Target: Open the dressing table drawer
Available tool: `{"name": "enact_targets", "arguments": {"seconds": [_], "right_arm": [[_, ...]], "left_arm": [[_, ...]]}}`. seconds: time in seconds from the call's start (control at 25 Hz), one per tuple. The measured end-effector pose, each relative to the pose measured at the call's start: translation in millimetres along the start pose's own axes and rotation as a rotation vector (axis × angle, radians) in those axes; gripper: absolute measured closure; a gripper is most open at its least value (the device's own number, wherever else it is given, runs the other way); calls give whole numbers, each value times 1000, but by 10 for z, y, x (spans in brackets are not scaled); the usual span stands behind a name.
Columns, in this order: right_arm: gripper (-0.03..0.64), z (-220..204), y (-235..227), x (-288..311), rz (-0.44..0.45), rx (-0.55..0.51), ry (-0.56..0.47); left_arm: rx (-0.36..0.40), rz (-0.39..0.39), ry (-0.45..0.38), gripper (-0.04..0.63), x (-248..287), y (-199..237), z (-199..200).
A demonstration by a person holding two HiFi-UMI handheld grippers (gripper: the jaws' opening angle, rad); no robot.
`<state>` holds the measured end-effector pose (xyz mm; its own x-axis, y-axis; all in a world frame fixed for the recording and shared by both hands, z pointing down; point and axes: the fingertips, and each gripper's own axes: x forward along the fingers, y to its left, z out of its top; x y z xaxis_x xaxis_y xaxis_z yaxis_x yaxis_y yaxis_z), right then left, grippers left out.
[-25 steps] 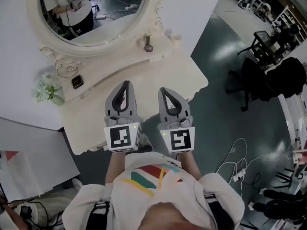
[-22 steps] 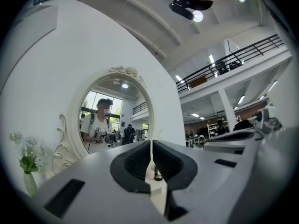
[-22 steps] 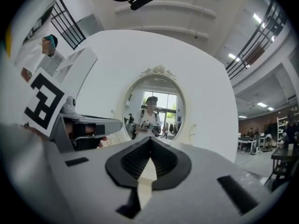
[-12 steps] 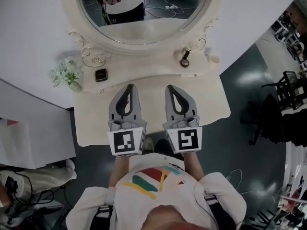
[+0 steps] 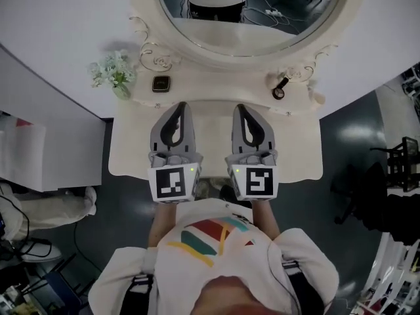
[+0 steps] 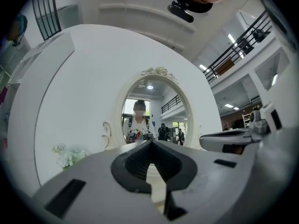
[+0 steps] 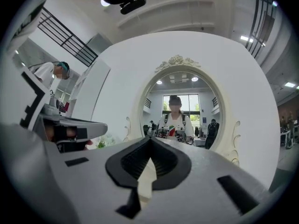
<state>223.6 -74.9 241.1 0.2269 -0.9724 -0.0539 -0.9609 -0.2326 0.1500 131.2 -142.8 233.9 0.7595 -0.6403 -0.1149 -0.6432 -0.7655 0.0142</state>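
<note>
- Left claw [image 5: 180,105]: you hold it over the front half of the worktop, tips towards the mirror. Its jaws are pressed together with nothing between them.
- Right claw [image 5: 241,107]: it sits just beside the left one and parallel to it, over the same worktop. Its jaws are likewise pressed together and it is empty.
- Marker cubes: one is on each claw's rear end, the left cube [image 5: 172,184] and the right cube [image 5: 256,182], both close to your chest.
- Dressing table [image 5: 128,153]: cream, with a scalloped worktop edge, it stands against the white wall straight ahead of you. Both claws are over its middle.
- Drawer: it belongs to this table, but its front is hidden under the near edge of the worktop in every view.
- Oval mirror [image 5: 249,18]: it has a cream carved frame and rises from the raised back ledge. Both gripper views look straight at it and show you reflected there.
- Small vase of pale flowers [image 5: 113,74]: it stands at the left end of the back ledge.
- Small dark square item [image 5: 161,83]: it sits on the ledge just right of the flowers and is too small to name.
- Dark round-headed item [image 5: 281,89]: it lies on the ledge towards the right end.
- White panel [image 5: 39,156]: it is on the floor side, left of the table.
- Black chair [image 5: 387,195]: it stands well apart on the dark floor at the right.
</note>
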Motion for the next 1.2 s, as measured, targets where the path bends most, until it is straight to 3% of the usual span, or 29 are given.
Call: {"name": "enact_targets", "arguments": {"seconds": [0.68,0.96,1.04,1.2], "right_arm": [[617,-134,-372,244,115,54,-9],[617,-350,-144,315,207,72,44],[617,-429,-55,348,231,82,60],[617,-573,185,429,284,82,91]], "left_arm": [[21,90,46,589,326,-175,-156],[63,188,58,575,378,319,-435],[81,215,73,501,384,504,-586],[101,261,151,472,348,839,-1055]]}}
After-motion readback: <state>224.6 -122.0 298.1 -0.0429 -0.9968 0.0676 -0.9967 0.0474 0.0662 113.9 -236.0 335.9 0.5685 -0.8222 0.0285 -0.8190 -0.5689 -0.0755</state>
